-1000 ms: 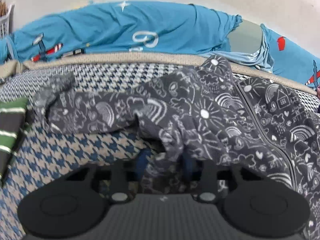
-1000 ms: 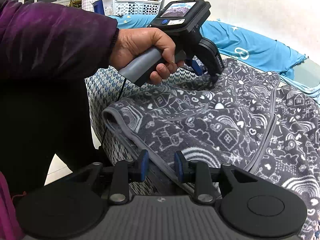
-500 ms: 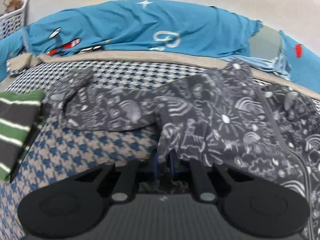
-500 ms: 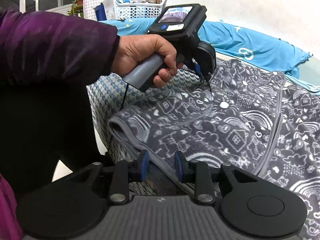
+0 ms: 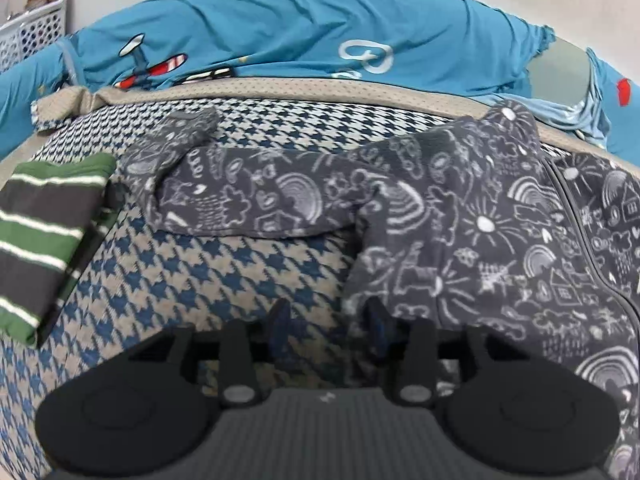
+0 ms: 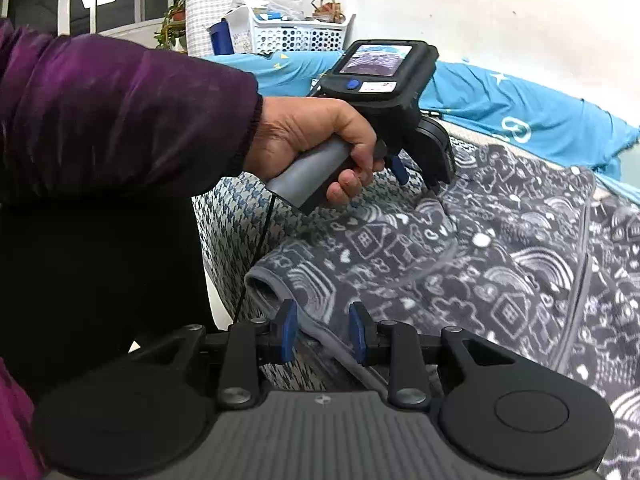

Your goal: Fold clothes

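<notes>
Over the garment [image 5: 460,216], tilted left claw [image 5: 328,326]

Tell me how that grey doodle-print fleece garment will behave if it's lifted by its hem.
The grey fleece garment would likely drape and sag, since it lies in soft folds. Its sleeve would probably trail behind. The nap looks grippy, so the thick hem seems unlikely to slip.

1. A blue-and-beige houndstooth cover [image 5: 208,272] spreads over the work surface.
2. A beige mesh border [image 5: 320,90] runs along its far edge.
3. Behind it lies teal bedding [image 5: 280,28] printed with stars and a red-striped plane.
4. A white slotted basket [image 6: 300,38] holding clutter stands by the wall.
5. A potted plant [image 6: 172,20] sits near it.
</notes>
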{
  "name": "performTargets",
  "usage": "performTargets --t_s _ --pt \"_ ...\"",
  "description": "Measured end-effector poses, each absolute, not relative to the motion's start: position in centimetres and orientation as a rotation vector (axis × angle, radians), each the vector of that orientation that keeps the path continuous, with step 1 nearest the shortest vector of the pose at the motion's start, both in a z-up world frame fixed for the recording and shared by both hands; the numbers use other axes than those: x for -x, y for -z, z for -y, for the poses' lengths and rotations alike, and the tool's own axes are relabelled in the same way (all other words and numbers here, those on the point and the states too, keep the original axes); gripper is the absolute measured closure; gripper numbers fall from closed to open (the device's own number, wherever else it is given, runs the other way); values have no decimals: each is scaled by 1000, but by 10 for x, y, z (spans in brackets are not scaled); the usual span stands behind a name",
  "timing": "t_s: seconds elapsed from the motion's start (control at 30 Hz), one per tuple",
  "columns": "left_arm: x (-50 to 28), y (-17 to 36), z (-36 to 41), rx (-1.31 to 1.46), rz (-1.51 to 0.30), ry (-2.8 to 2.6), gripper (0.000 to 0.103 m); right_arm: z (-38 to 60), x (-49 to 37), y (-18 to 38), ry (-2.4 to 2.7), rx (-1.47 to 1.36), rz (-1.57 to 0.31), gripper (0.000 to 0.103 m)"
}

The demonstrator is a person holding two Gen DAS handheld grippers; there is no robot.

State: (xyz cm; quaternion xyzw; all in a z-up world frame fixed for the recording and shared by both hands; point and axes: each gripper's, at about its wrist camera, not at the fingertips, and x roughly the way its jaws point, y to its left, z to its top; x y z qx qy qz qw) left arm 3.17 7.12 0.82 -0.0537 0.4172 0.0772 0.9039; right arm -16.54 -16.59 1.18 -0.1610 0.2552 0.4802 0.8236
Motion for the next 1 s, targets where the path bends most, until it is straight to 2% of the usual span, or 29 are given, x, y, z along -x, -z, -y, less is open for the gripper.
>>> performTargets --t_s 0.3,0.37,0.43,0.5,0.67,0.77,0.83,0.9,1.0 --pt "-21 -12 -84 145 -853 -133 55 138 167 1 -1037 438 -492 75" --pt "-19 -13 -85 147 -852 -129 55 131 167 4 -1039 463 -482 73" --pt "-18 -13 -86 151 -852 -125 55 125 167 7 -1042 483 -475 65" --pt "-17 -14 -87 157 -853 -122 55 121 171 8 -1049 513 -462 61" --pt "-15 -15 -90 166 -856 -117 54 108 173 15 -989 581 -415 61" --pt "-14 -15 -92 168 -855 -116 53 102 172 17 -977 591 -422 67" --pt "-13 -15 -94 173 -854 -114 52 97 172 19 -975 599 -419 82" --pt "-13 -15 -95 176 -853 -112 52 94 172 20 -974 600 -421 92" --pt "-12 -16 -95 174 -848 -110 52 94 174 13 -970 572 -416 96"
